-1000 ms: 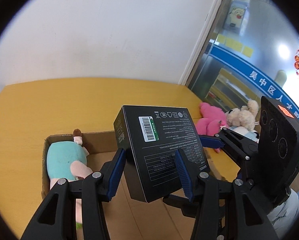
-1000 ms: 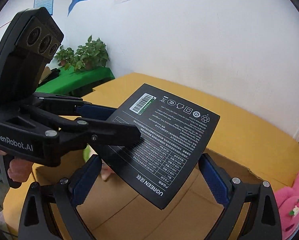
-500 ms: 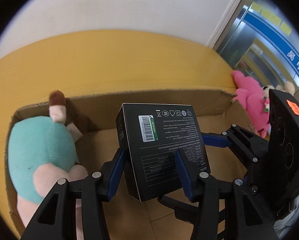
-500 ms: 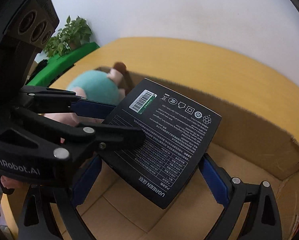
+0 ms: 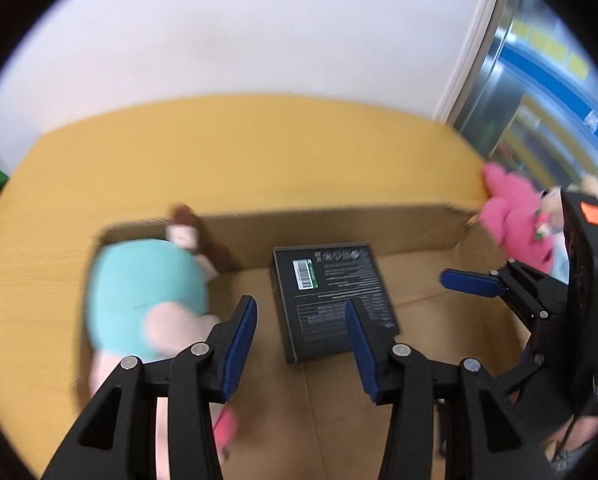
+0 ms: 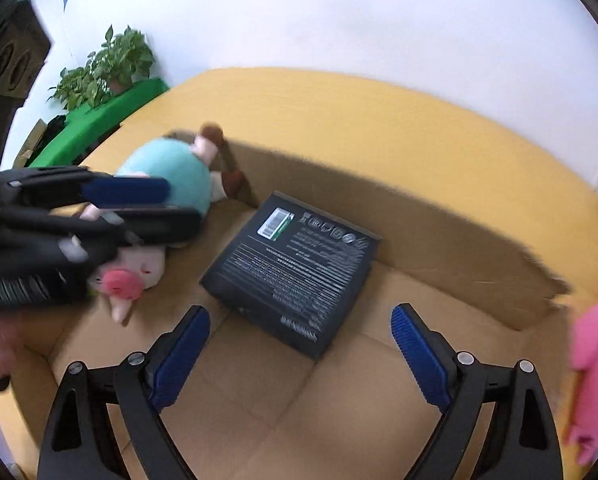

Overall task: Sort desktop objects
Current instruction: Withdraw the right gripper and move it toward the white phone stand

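Released since the earlier frame, the black box now lies flat on the cardboard carton floor, clear of both tools.

Left tool: jaws closing, nothing between them, pads apart. Right tool: spread wide, empty. Beside the box, in the carton's left corner, a teal plush pig lies partly behind the left tool in the right view. Carton sits on the yellow bench. A pink plush lies outside the carton's right wall. Beyond: white wall, potted plant, green cloth surface.
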Available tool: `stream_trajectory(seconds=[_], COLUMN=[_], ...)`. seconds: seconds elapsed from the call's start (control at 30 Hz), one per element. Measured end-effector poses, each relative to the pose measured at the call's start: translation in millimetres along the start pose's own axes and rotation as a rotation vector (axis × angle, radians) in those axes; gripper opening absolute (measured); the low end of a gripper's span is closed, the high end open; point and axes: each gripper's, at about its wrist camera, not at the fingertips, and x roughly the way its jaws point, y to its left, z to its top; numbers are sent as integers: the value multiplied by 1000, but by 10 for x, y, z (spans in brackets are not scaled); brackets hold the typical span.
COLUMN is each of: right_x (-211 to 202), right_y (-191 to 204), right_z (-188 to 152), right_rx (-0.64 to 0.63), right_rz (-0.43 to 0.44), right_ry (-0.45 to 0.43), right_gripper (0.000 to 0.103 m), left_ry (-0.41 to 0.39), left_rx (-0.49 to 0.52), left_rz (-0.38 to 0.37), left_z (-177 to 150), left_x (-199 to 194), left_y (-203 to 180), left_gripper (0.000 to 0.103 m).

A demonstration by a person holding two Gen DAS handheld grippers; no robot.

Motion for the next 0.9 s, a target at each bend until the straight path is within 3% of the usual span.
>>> stream_trajectory(seconds=[0.1, 0.17, 0.23, 0.3, 0.43, 0.6, 0.67, 0.73, 0.9], right_x=[-649, -965, -1488, -1701, -1763, -1638, -1588, -1563, -1593], right_y=[38, 125, -131, -119, -52, -109, -190, -270, -300], right_z=[-187, -270, -738, -1062, -1659, -2141, -2267, -2377, -2412], right_rx=[30, 54, 79, 118, 153, 215, 246, 264, 238], right_rz=[17, 21, 24, 23, 4, -32, -57, -59, -79], right_ry=[-91, -146, -178, -176, -107, -45, -23, -18, -33], right_gripper=[103, 103, 103, 103, 103, 103, 103, 101, 97], left_ry=[-84, -130, -144, -132, -80, 16, 48, 13, 16], left_rx=[7, 16, 11, 2, -27, -51, -80, -72, -98], left_rz=[-18, 2, 20, 27, 11, 1, 6, 0, -20], left_z=[-125, -322, -579, -825, -1274, -1705, -1845, -1932, -1966], left_x=[-561, -928, -1200, -1330, -1258, -964, -877, -938, -989], left_y=[17, 47, 139, 207, 295, 316, 359, 367, 360], left_gripper=[55, 63, 64, 64, 64, 64, 63, 63, 63])
